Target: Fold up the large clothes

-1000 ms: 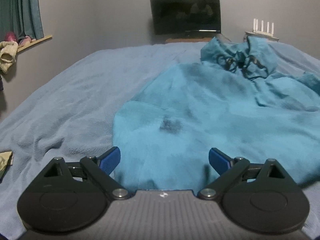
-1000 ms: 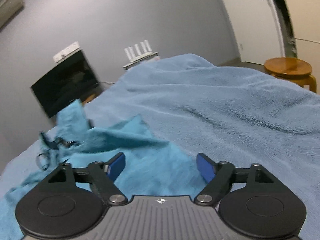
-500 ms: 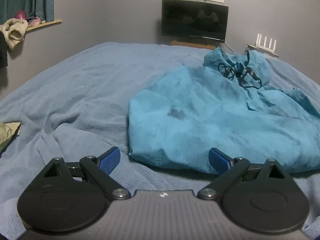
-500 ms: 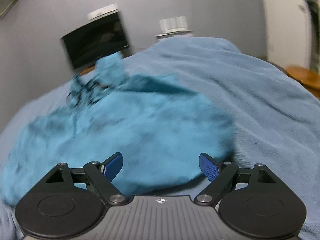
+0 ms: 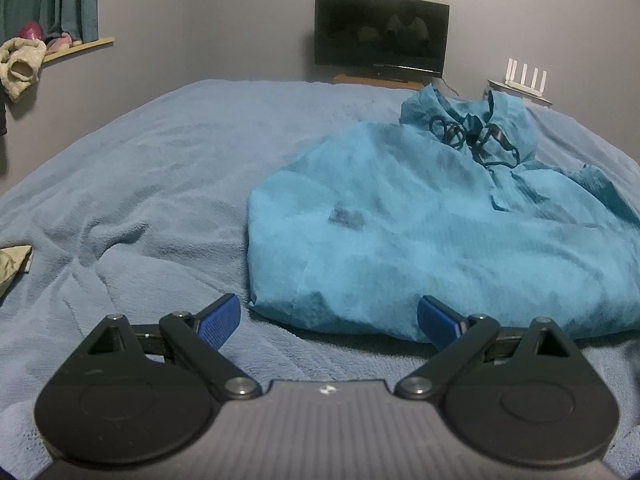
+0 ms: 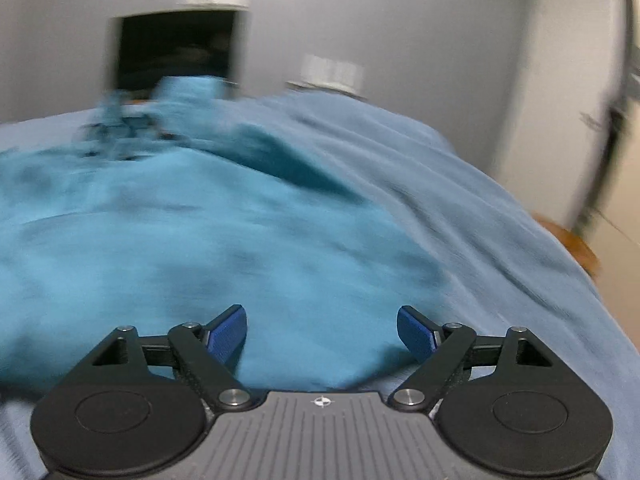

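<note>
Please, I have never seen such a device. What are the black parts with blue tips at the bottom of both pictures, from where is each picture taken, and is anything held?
They are two hand-held grippers carried by a person; no robot is present. Each picture comes from a camera on one gripper, looking forward along its fingers. The left gripper and right gripper both have their jaws open and hold nothing. A turquoise garment with dark drawstrings lies partly folded on a bed with a blue blanket. The right picture is blurred.

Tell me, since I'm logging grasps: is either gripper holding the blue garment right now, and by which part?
Nothing is held. The left gripper and the right gripper both have their fingers spread, with the blue garment lying loose on the bed blanket.
</note>
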A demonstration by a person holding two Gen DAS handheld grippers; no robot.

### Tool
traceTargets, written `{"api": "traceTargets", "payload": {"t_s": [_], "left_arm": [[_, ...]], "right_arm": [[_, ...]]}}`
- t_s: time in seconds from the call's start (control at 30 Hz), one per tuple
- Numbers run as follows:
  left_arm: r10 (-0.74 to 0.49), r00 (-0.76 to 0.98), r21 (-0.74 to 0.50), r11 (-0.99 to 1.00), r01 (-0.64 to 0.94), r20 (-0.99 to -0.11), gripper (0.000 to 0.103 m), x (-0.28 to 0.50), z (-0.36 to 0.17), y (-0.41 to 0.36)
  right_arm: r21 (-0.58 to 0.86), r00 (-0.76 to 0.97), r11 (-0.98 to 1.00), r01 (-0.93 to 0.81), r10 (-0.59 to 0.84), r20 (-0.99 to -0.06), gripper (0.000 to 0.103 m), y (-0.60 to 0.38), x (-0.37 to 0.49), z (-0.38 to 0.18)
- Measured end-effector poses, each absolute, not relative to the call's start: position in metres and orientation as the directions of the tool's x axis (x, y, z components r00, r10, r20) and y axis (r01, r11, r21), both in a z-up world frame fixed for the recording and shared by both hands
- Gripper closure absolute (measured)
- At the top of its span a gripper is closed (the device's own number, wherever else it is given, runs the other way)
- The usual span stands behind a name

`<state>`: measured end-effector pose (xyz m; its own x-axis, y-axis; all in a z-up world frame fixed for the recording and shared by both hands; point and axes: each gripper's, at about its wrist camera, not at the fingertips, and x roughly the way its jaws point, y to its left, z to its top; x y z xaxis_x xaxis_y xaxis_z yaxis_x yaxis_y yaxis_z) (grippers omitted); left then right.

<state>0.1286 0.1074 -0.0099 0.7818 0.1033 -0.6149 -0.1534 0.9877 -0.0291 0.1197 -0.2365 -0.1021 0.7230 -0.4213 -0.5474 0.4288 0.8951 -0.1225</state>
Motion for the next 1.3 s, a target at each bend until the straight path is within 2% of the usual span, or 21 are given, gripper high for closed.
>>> {"api": "traceTargets", "payload": {"t_s": [0.1,0.2,0.27,0.37,0.43,0.53,0.6,0.73,0.9,0.93,1.0,1.03,1.07,1.13,1.17,1.3], "left_arm": [[0.096,0.778,-0.033,0.988,-0.148,-0.62,0.007,0.132,-0.012,0.108],[0.058,0.77,-0.081,0.987,-0.141,-0.636,0.007,0.138,-0.015,0.112],[-0.005,0.758,-0.173,0.974,-0.143,-0.652,0.007,0.144,-0.02,0.122],[-0.145,0.731,-0.37,0.916,-0.156,-0.667,0.007,0.155,-0.033,0.142],[-0.24,0.711,-0.496,0.85,-0.174,-0.661,0.007,0.165,-0.046,0.155],[-0.32,0.692,-0.604,0.769,-0.209,-0.647,0.007,0.181,-0.066,0.167],[-0.329,0.689,-0.624,0.747,-0.228,-0.646,0.007,0.192,-0.076,0.171],[-0.323,0.706,-0.656,0.708,-0.262,-0.63,0.007,0.208,-0.091,0.177],[-0.295,0.746,-0.662,0.706,-0.251,-0.597,0.006,0.22,-0.098,0.177],[-0.289,0.754,-0.661,0.71,-0.244,-0.589,0.007,0.221,-0.097,0.176],[-0.258,0.77,-0.64,0.73,-0.241,-0.584,0.028,0.221,-0.093,0.172],[-0.254,0.764,-0.621,0.748,-0.233,-0.593,0.05,0.222,-0.09,0.168],[-0.254,0.765,-0.619,0.751,-0.229,-0.592,0.065,0.221,-0.087,0.166],[-0.239,0.785,-0.617,0.756,-0.218,-0.571,0.076,0.215,-0.077,0.162],[-0.228,0.796,-0.61,0.764,-0.211,-0.561,0.081,0.211,-0.072,0.16],[-0.169,0.825,-0.552,0.811,-0.195,-0.539,0.085,0.187,-0.045,0.151]], "right_arm": [[0.017,0.642,0.814,0.581,-0.445,-0.625,0.019,-0.274,0.111,-0.105],[0.232,0.651,0.744,0.627,-0.336,-0.681,0.019,-0.3,0.094,-0.103],[0.373,0.701,0.707,0.601,-0.242,-0.671,0.012,-0.308,0.081,-0.098],[0.513,0.764,0.676,0.529,-0.116,-0.634,0.012,-0.31,0.072,-0.098],[0.555,0.771,0.655,0.512,-0.066,-0.633,0.013,-0.311,0.073,-0.103],[0.614,0.773,0.6,0.513,-0.011,-0.634,0.016,-0.311,0.077,-0.115],[0.637,0.774,0.574,0.514,0.011,-0.633,0.02,-0.315,0.084,-0.122],[0.687,0.795,0.521,0.507,0.026,-0.606,0.02,-0.327,0.092,-0.137],[0.783,0.859,0.428,0.451,0.031,-0.512,0.02,-0.342,0.098,-0.154],[0.795,0.868,0.423,0.435,0.036,-0.494,0.023,-0.34,0.104,-0.154],[0.799,0.882,0.438,0.413,0.025,-0.47,0.04,-0.34,0.104,-0.153],[0.788,0.882,0.456,0.413,0.014,-0.471,0.058,-0.337,0.102,-0.151],[0.772,0.879,0.478,0.419,0.0,-0.477,0.077,-0.334,0.102,-0.149],[0.77,0.89,0.504,0.391,0.007,-0.456,0.092,-0.33,0.101,-0.144],[0.762,0.895,0.525,0.379,0.0,-0.446,0.095,-0.328,0.1,-0.138],[0.749,0.914,0.572,0.333,0.001,-0.407,0.097,-0.32,0.079,-0.115]]}}
